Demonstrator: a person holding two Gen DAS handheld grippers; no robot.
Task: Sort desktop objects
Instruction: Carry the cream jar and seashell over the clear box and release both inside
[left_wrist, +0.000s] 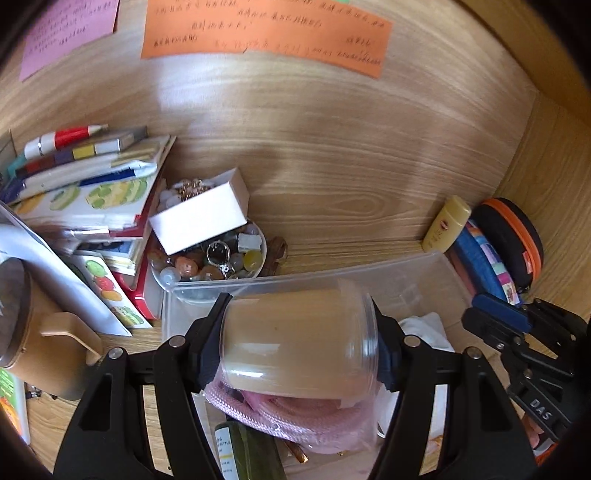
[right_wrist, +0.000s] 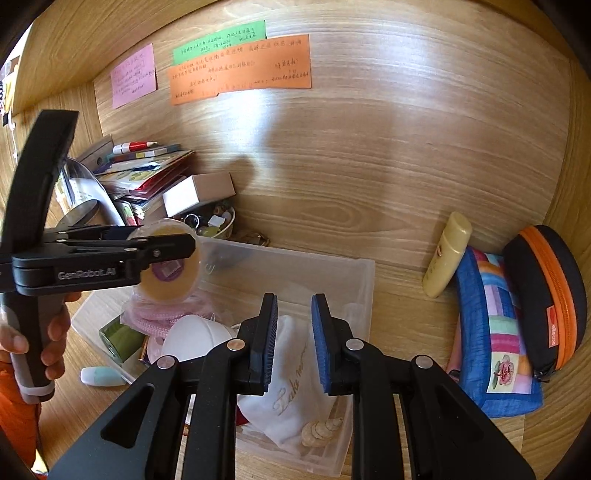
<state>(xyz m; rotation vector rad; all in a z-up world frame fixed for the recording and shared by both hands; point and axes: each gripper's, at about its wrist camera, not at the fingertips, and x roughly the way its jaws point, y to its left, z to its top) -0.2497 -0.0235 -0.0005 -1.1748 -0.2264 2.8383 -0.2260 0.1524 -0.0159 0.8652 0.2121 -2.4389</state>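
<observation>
My left gripper (left_wrist: 299, 332) is shut on a clear round jar (left_wrist: 299, 343) of tan cream, held on its side above the clear plastic bin (left_wrist: 417, 266). In the right wrist view the jar (right_wrist: 170, 266) shows its round end over the bin's left part, with the left gripper (right_wrist: 177, 251) around it. My right gripper (right_wrist: 293, 332) is open and empty, over the bin (right_wrist: 354, 269) above a white cloth pouch (right_wrist: 295, 387). Pink cord (left_wrist: 295, 421), a green bottle (left_wrist: 251, 450) and a shell (right_wrist: 321, 430) lie in the bin.
A bowl of beads (left_wrist: 210, 258) with a white box (left_wrist: 199, 214) stands behind the bin, beside stacked books (left_wrist: 92, 199). A yellow tube (right_wrist: 447, 254), a patchwork pouch (right_wrist: 495, 332) and an orange-zip case (right_wrist: 550, 295) lie at right. Wooden walls enclose the back and sides.
</observation>
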